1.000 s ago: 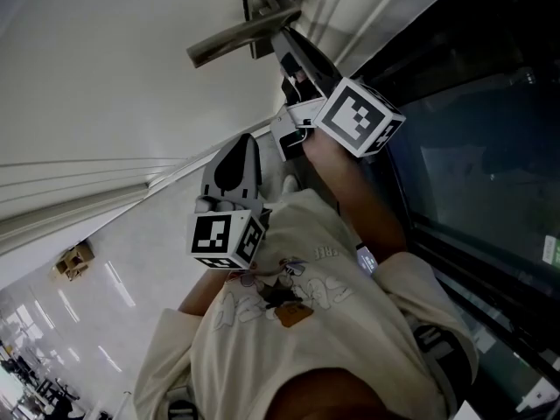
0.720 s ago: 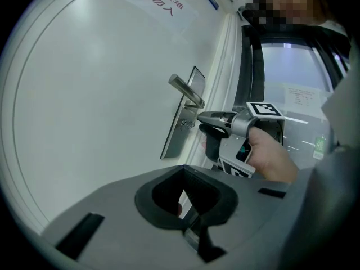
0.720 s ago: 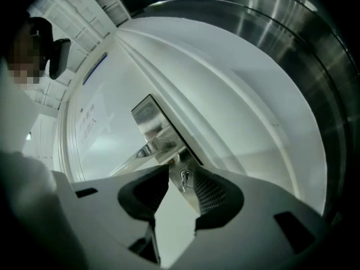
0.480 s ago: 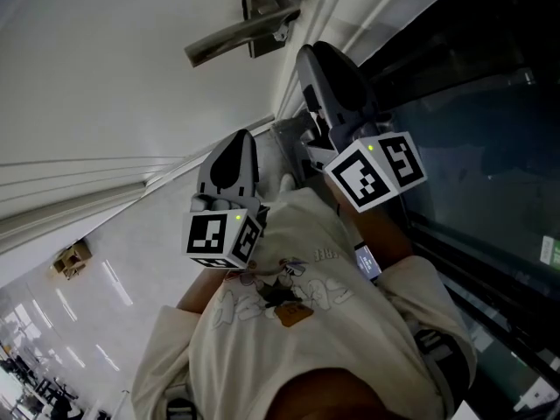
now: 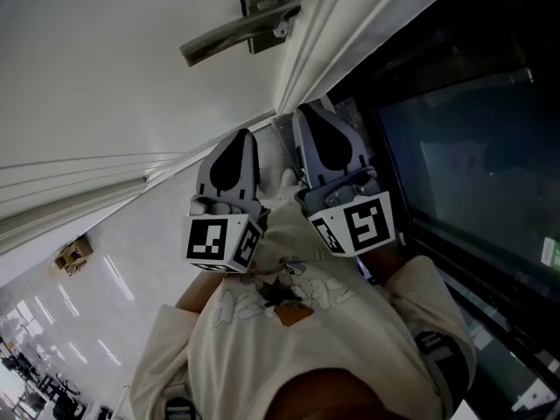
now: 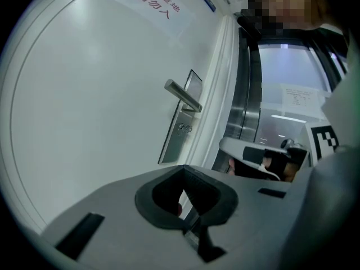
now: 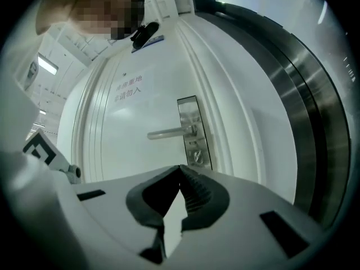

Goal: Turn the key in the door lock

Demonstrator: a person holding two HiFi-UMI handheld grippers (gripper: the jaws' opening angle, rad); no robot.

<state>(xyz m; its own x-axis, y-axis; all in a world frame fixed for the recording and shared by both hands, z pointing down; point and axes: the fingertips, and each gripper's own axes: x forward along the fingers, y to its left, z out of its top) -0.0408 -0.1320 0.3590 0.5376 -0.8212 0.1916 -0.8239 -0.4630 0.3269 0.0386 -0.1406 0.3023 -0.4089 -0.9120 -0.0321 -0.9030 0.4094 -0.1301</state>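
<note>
Red lettering [image 6: 151, 3], its lower line reading 非请勿入, is being displayed high on the white door [image 6: 84, 94]. The key [image 7: 197, 157] is being left in the steel lock plate [image 7: 190, 117] beneath the handle [image 7: 169, 133]. The left gripper [image 6: 182, 170] and right gripper [image 7: 180, 167] are being held pressed together, empty, apart from the lock.

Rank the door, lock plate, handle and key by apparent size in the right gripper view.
1. door
2. lock plate
3. handle
4. key
All are about equally far away, so the order holds.
</note>
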